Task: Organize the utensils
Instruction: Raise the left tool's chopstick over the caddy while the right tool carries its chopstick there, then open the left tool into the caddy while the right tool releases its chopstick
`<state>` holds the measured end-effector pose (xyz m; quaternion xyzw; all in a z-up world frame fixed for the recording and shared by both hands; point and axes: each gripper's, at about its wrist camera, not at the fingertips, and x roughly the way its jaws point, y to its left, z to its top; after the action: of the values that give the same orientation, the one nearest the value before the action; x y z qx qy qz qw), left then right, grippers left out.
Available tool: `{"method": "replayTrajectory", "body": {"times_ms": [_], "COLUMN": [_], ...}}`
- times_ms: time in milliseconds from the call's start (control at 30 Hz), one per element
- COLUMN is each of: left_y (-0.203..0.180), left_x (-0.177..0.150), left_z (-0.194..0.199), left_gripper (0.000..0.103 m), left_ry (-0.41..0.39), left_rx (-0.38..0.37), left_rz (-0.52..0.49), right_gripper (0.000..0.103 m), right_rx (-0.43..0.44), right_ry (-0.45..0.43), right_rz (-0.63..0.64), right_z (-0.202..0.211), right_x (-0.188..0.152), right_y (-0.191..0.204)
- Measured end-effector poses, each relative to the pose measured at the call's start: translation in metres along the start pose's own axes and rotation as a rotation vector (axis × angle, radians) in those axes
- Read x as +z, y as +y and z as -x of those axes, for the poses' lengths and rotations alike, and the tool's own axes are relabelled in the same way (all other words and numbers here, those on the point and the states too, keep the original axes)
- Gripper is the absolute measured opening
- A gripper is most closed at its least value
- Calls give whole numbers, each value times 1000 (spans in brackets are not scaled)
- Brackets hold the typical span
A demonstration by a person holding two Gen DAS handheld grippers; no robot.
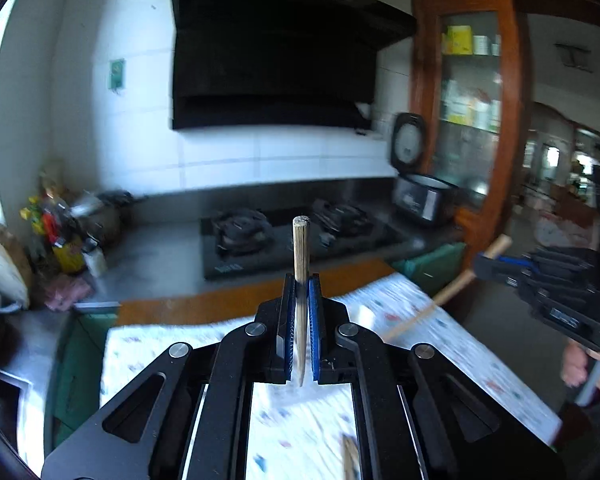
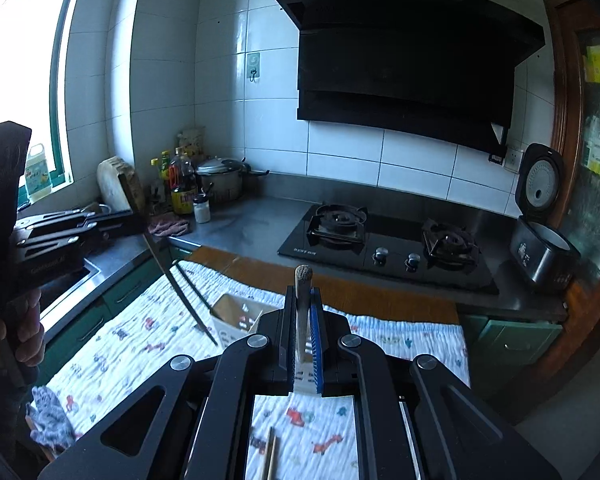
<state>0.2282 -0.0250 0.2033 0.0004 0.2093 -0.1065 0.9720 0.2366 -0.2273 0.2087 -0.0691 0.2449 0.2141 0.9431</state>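
Your left wrist view is smeared with blur, so the patterned cloth (image 1: pixel 420 320) and stove (image 1: pixel 300 236) barely resolve. Your left gripper (image 1: pixel 301 320) is clamped tight on a wooden chopstick (image 1: pixel 301 248), which stands upright between the blue pads, its tip below. Your right gripper (image 2: pixel 303 332) pinches another chopstick (image 2: pixel 302 300) likewise, above the cloth and a small white basket (image 2: pixel 236 316), half hidden behind the jaws.

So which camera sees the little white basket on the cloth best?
The right wrist view. There the white basket sits on the patterned cloth, past the right gripper, sharp and only partly hidden. The left wrist view is blurry and shows no basket.
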Motion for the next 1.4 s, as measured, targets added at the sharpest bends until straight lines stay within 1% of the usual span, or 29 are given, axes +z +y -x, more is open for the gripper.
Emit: {"method": "replayTrajectory", "body": {"times_ms": [67,133,233,433,500,600,767,933,1000,1033,1067,1100,1133,1233,1300,1367,1400], "left_y": [7,12,21,33,36,41,42,45,47,47,47,47,46,40,38,36,35], "left_x": [6,8,5,-15,-21,-31,-44,-52,-52,-52,-51,-51,-50,-48,-50,-54,-56], "left_z": [-13,-26,-45,-80,-89,-99,-108,-108,-107,-105,-103,-100,-96,-79,-65,-50,-43], "left_gripper": [5,5,5,5,5,5,6,7,10,17,21,21,23,32,35,43,44], "left_ry": [-2,-16,-4,76,102,132,169,183,183,180,175,171,162,134,120,109,102], "left_rx": [-8,29,28,8,14,1,8,-2,3,-2,-2,3,0,11,3,10,7], "left_rz": [32,44,76,120,125,135,136,157,163,168,168,165,158,139,139,139,140], "right_gripper": [7,7,7,7,7,7,7,8,11,13,14,15,18,27,30,36,38], "right_rx": [-2,-13,-9,4,4,4,-7,2,-6,-12,-17,-15,-16,-38,-37,-38,-35], "right_ry": [3,4,28,78,91,110,132,153,147,138,135,129,120,84,65,51,45], "right_rz": [-5,-3,-5,-4,-8,-16,-17,-34,-35,-33,-34,-36,-38,-27,-29,-26,-25], "right_z": [-10,-18,-36,-61,-67,-76,-89,-97,-97,-95,-94,-91,-87,-71,-57,-45,-37], "right_x": [5,6,6,-9,-13,-19,-27,-33,-34,-34,-35,-34,-33,-33,-34,-38,-41], "right_y": [-3,-5,-8,-9,-9,-12,-12,-15,-15,-15,-16,-16,-17,-16,-15,-14,-13]}}
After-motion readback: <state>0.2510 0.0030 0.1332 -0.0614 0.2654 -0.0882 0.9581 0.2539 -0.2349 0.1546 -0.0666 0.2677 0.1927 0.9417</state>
